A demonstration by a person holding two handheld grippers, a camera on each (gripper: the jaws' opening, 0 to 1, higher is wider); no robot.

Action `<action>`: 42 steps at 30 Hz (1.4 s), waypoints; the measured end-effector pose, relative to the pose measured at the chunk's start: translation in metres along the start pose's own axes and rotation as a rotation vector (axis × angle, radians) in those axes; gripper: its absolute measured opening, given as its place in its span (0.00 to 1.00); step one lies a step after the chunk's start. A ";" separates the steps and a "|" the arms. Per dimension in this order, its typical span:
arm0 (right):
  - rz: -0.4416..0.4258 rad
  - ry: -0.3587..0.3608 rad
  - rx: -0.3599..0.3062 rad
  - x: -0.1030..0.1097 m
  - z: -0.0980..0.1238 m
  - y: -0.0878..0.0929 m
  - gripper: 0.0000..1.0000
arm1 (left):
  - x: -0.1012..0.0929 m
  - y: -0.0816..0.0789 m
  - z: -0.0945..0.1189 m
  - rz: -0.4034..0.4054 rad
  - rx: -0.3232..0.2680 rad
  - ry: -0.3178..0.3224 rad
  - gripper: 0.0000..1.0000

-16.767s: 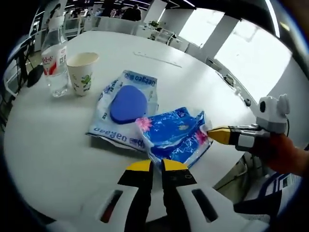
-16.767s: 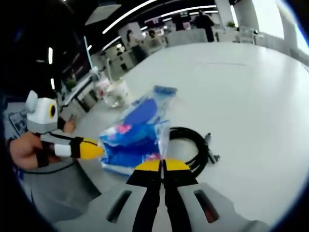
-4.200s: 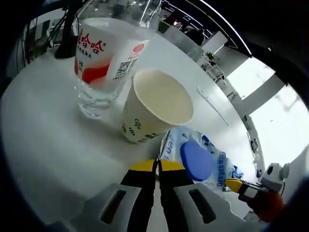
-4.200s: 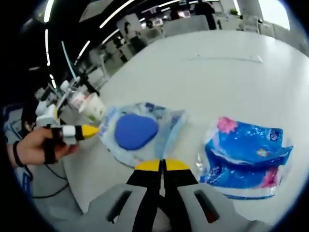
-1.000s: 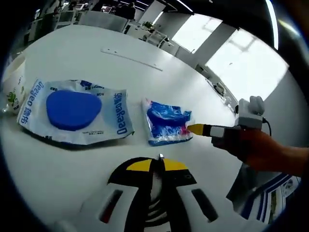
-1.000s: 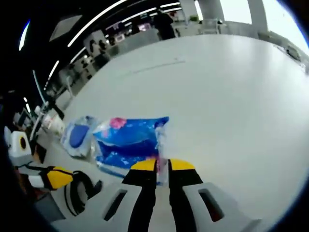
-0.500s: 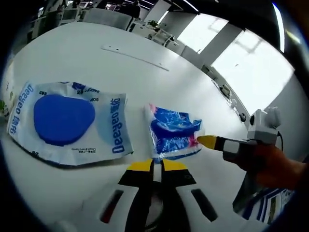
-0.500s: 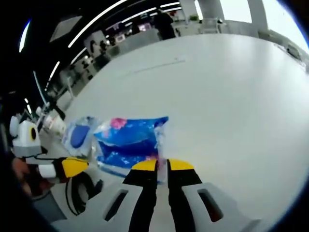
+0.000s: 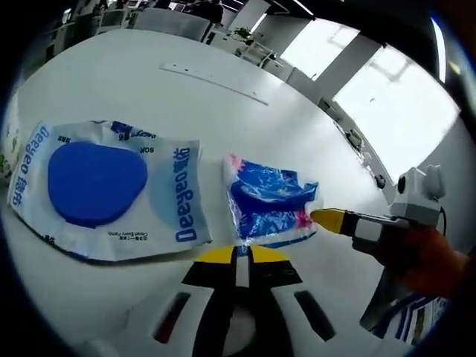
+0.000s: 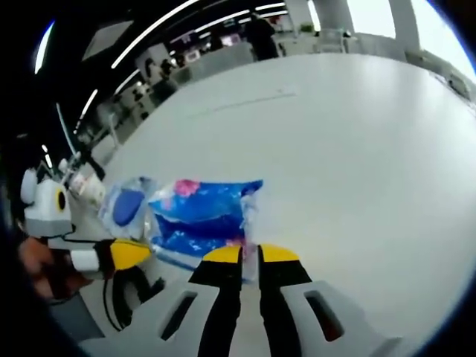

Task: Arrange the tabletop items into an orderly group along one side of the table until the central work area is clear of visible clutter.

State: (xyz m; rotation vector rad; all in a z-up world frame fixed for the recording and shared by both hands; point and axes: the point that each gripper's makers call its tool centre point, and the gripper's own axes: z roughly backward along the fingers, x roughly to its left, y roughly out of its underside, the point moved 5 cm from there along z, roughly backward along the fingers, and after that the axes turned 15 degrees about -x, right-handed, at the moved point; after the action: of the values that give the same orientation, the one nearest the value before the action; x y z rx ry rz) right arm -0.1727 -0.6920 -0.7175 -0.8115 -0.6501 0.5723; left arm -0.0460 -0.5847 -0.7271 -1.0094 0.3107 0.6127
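A blue tissue packet (image 9: 268, 199) (image 10: 197, 212) lies on the white table (image 9: 111, 82). My right gripper (image 10: 242, 254) is shut on the packet's clear end flap; in the left gripper view its yellow tip (image 9: 327, 219) meets the packet's right edge. To the packet's left lies a white pouch with a blue oval pad (image 9: 97, 182) (image 10: 125, 205). My left gripper (image 9: 238, 255) hovers just in front of both with its jaws together. In the right gripper view it (image 10: 132, 253) appears from the left with a coiled black cable (image 10: 123, 294) hanging under its tip.
A paper cup (image 10: 93, 190) and a clear bottle (image 10: 74, 167) stand beyond the pouch near the table's edge. A thin strip (image 9: 216, 80) lies far out on the table. Wide bare tabletop (image 10: 357, 149) stretches away from the packet.
My left gripper has come closer to the packet and the pouch, carrying the cable. The right gripper keeps its hold on the packet's flap, barely moving.
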 end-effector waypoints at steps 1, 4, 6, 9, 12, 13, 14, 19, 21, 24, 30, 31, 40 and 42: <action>-0.003 0.003 0.000 0.000 0.000 0.000 0.06 | 0.000 0.000 0.000 0.000 0.000 0.000 0.02; -0.001 0.000 0.000 0.000 -0.001 0.000 0.06 | -0.001 0.000 0.001 0.015 -0.002 0.002 0.01; 0.003 0.000 0.000 0.000 -0.001 -0.001 0.06 | -0.001 -0.001 0.001 0.017 -0.001 0.000 0.01; -0.004 0.002 -0.008 -0.002 0.001 -0.002 0.07 | -0.001 -0.003 0.004 0.015 -0.006 0.002 0.01; 0.015 0.002 -0.005 -0.001 0.006 -0.001 0.10 | -0.002 -0.003 0.006 0.004 0.005 0.010 0.02; 0.071 -0.002 0.008 -0.003 0.008 0.001 0.10 | -0.003 -0.003 0.008 0.003 0.013 0.015 0.03; 0.089 -0.004 0.011 -0.002 0.010 0.002 0.11 | -0.004 -0.003 0.011 -0.008 0.016 0.024 0.04; 0.073 -0.009 0.005 0.002 0.016 0.007 0.12 | -0.003 -0.006 0.021 -0.038 0.009 0.042 0.05; 0.084 -0.005 0.011 0.004 0.019 0.010 0.12 | -0.003 -0.008 0.025 -0.052 0.007 0.049 0.06; 0.091 -0.017 0.006 0.010 0.022 0.011 0.13 | 0.002 -0.011 0.027 -0.062 0.004 0.059 0.08; 0.090 -0.039 0.000 0.023 0.028 0.015 0.13 | 0.011 -0.017 0.044 -0.096 -0.003 0.070 0.09; 0.090 -0.045 0.001 0.027 0.029 0.016 0.13 | 0.013 -0.018 0.046 -0.101 -0.004 0.073 0.09; 0.101 -0.112 0.010 0.060 0.036 0.029 0.15 | 0.037 -0.014 0.073 -0.133 0.003 0.057 0.12; 0.109 -0.126 0.017 0.067 0.036 0.033 0.15 | 0.039 -0.008 0.077 -0.131 0.010 0.054 0.13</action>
State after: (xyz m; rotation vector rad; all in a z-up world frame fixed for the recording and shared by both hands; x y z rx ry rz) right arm -0.1606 -0.6112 -0.7049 -0.8028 -0.7184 0.7320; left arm -0.0125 -0.5081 -0.7023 -1.0293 0.2928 0.4653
